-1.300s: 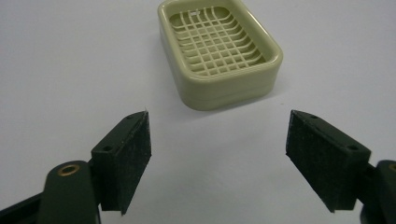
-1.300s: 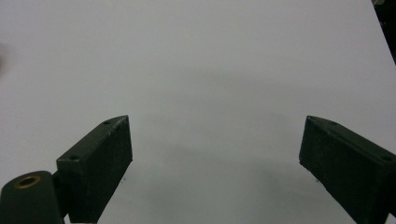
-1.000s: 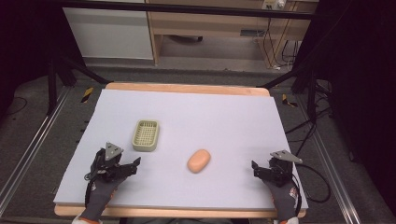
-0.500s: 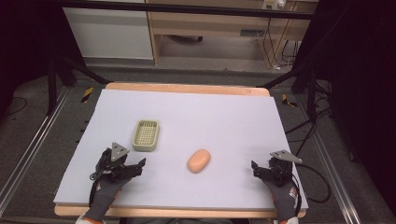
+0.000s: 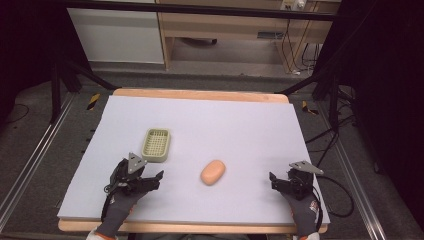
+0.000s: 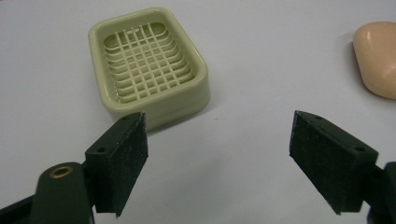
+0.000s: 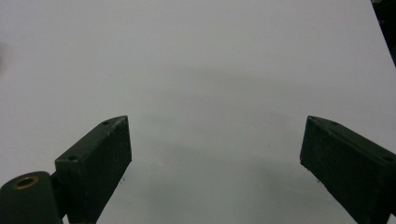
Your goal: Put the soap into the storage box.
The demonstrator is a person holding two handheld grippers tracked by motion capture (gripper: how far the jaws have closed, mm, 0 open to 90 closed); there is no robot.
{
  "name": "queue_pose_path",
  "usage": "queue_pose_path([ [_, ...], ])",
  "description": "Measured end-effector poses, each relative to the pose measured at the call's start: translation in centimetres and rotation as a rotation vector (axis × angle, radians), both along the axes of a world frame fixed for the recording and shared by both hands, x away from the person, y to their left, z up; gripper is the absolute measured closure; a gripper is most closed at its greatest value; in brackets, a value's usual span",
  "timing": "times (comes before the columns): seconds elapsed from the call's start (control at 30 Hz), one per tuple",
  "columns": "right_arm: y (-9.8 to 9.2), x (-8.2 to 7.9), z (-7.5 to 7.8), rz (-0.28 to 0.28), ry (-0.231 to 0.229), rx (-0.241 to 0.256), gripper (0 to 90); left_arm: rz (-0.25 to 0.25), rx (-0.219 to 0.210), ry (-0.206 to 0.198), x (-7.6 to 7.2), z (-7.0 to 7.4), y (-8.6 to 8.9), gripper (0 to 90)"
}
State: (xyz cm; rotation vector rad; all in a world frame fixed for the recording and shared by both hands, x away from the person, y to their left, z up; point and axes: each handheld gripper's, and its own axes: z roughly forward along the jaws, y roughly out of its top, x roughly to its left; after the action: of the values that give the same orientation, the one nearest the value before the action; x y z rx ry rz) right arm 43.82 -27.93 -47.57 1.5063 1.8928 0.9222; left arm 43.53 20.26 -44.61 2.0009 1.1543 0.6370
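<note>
Near table's front, soap bar lies flat, long axis slanting far-right; left gripper and right gripper jaws spread, empty.

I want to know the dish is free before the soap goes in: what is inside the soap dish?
Nothing lies in the soap dish: its slotted grid is bare. The soap sits apart on the table. What is under the grid is hidden.

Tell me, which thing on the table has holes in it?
The pale green soap dish, just ahead of the left gripper: its bottom is an open grid. The peach soap bar beside it is smooth and solid.
</note>
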Motion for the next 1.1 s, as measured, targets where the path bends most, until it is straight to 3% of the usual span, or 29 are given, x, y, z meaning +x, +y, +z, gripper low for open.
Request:
queue_pose_path([
  [0.57, 0.0, 0.1, 0.0, -0.007, 0.004, -0.002, 8.9, -0.03, 0.003, -0.018, 0.1, 0.6, -1.5, 18.0],
  [1.1, 0.0, 0.2, -0.2, -0.013, 0.012, 0.0, 8.7, -0.079, 0.033, -0.023, 0.6, 1.3, -3.0, 17.5],
])
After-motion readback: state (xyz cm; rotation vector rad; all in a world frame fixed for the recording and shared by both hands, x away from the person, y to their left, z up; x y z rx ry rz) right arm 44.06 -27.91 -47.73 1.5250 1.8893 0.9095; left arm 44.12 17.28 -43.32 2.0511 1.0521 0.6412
